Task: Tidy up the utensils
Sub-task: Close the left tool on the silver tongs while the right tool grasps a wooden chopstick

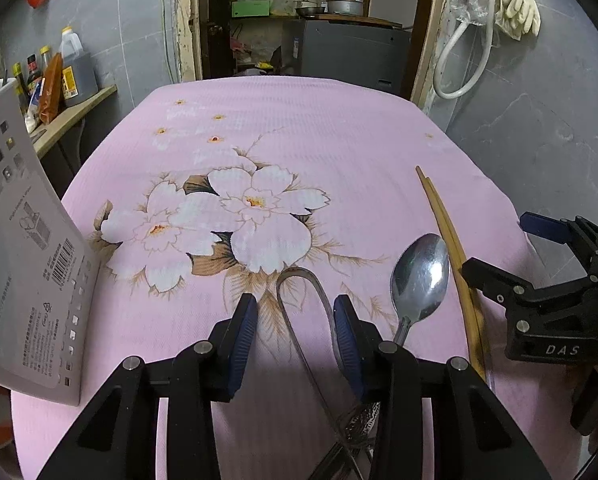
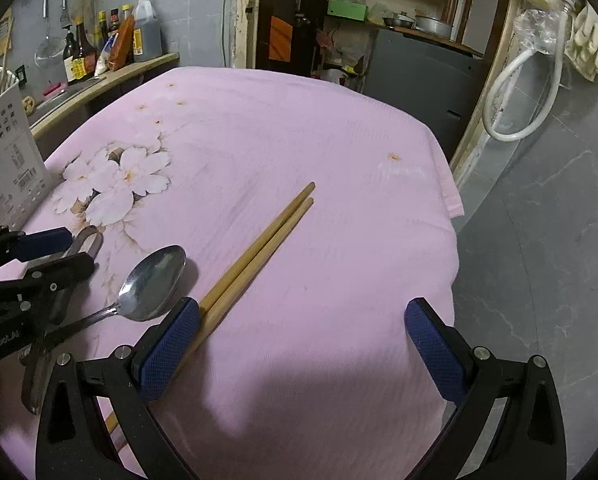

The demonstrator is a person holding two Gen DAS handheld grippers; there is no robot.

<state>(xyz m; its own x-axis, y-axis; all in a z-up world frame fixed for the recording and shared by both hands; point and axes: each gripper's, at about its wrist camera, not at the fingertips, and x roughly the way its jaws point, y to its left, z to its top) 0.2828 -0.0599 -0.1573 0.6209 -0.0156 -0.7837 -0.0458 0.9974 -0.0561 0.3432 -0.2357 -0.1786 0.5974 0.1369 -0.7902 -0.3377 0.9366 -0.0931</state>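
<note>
Between your left gripper's (image 1: 295, 322) blue pads sits the looped end of the metal tongs (image 1: 299, 292), jaws parted around it but, as far as the left wrist view shows, not yet pinching; the right pad looks to be against one arm of the tongs, the left pad apart from it. Their long axis runs back toward you along the gripper's own line, so closing should catch them across the width. Beside them to the right lies the spoon (image 1: 421, 276), bowl pointing away, and just beyond it the chopsticks (image 2: 259, 256) lie as a pair on the pink cloth (image 2: 339, 140). Your right gripper (image 2: 303, 338) is spread wide and holds nothing (its left pad touches the chopsticks' side, so they lie off-centre, not between the fingers). You need to shift it leftward before closing. The white utensil holder (image 1: 27, 264) stands at the table's left, nearer your left hand.
</note>
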